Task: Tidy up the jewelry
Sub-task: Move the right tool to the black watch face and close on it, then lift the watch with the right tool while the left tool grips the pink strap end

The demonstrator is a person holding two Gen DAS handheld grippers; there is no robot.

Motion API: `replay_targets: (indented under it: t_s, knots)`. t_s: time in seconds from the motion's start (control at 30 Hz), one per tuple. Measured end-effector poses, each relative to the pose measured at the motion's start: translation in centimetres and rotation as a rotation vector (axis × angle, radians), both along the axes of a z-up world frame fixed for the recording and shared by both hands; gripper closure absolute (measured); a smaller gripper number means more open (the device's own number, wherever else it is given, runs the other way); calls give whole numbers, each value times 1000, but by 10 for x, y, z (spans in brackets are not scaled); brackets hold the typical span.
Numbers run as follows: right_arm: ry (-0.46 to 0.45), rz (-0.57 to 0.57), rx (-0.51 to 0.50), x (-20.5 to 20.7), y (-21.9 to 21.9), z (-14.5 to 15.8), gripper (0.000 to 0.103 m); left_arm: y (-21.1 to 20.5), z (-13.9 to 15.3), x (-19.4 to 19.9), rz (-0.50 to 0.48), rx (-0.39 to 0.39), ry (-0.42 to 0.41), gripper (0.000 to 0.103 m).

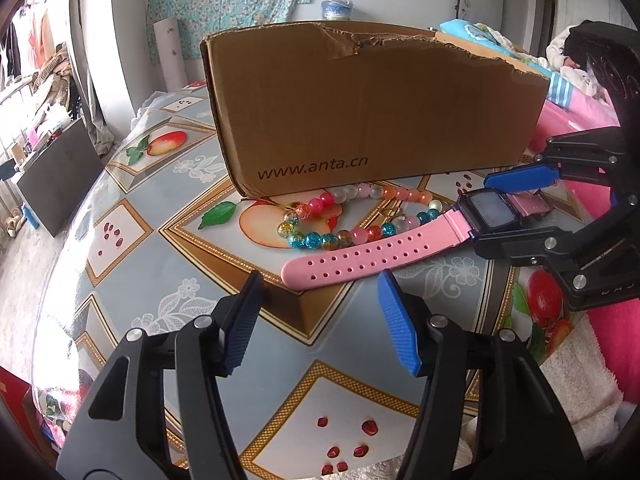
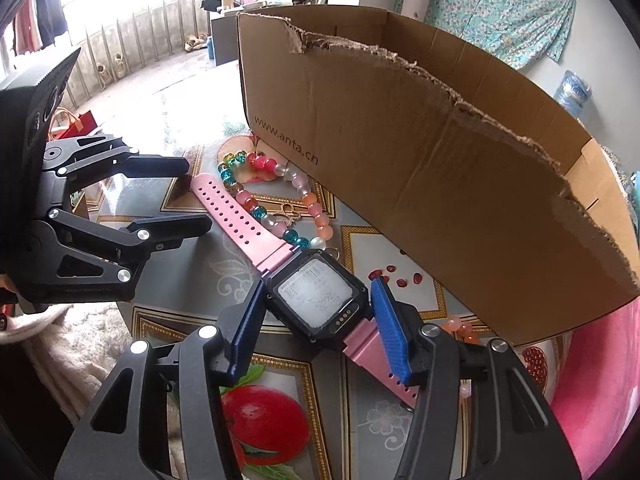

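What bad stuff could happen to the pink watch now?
The right claw pinches only the watch case by its edges, so it might slip or twist out. The long pink strap lies against the bead bracelet and could drag it along. The torn cardboard box wall might snag the dangling strap.

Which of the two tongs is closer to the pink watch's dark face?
Right. The right tongs straddle the watch face, one pad at each side. The left tongs sit apart from it, at the far tip of the pink strap.
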State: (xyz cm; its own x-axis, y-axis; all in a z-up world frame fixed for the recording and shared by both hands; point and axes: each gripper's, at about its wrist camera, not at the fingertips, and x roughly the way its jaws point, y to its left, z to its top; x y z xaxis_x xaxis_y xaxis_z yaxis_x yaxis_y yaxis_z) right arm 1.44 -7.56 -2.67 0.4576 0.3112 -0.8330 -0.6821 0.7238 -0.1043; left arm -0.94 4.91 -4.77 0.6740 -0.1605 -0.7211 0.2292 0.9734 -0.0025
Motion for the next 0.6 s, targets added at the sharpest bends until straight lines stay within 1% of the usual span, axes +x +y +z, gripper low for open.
replay_targets:
  t_s: [0.17, 0.23, 0.3, 0.4, 0.47, 0.6]
  knots:
    - [-52, -19, -53, -18, 12, 11, 51, 1, -1, -1, -3, -18, -5, 47]
    - [-84, -32, -80, -29, 17, 14, 51, 5, 0, -4, -7, -45, -7, 47]
    - [-82, -53, -75, -35, 19, 13, 51, 6, 0, -7, -16, -49, -9, 47]
    - [-46, -79, -44, -36, 12, 8, 51, 10, 3, -14, -41, -75, -10, 47]
    - [8, -84, -4, -32, 5, 3, 51, 9, 6, -20, -65, -80, -24, 47]
    - [111, -91, 60, -22, -8, -6, 51, -6, 12, -28, -139, -19, -48, 47]
